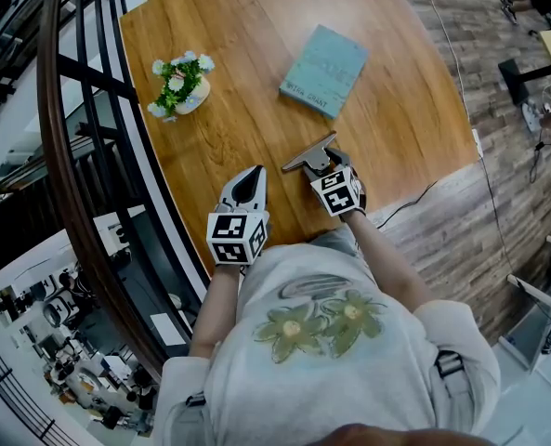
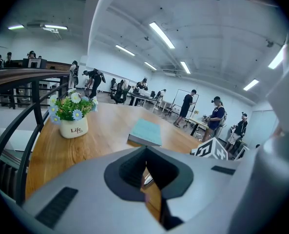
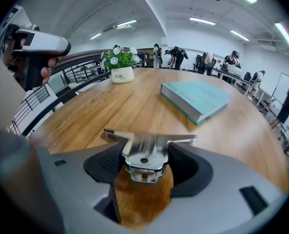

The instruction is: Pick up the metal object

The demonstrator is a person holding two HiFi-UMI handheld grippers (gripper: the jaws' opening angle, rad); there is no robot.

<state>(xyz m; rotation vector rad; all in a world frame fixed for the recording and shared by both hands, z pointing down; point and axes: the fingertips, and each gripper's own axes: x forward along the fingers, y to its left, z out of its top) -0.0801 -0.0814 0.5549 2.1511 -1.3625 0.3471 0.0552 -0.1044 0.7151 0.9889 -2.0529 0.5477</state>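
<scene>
The metal object (image 1: 309,153) is a shiny T-shaped piece with a flat crossbar and a small hole (image 3: 146,150). My right gripper (image 1: 320,163) is shut on its stem, with both dark pads pressed against its sides (image 3: 145,157). It is held over the wooden table (image 1: 256,26) near the front edge. My left gripper (image 1: 253,179) hangs just to the left, beside the right one. Its jaws are together with nothing between them (image 2: 145,165).
A teal book (image 1: 324,70) lies flat beyond the right gripper. A small white pot of flowers (image 1: 180,85) stands at the table's left. A dark curved railing (image 1: 80,156) runs along the table's left edge. A cable (image 1: 414,198) trails on the floor at right.
</scene>
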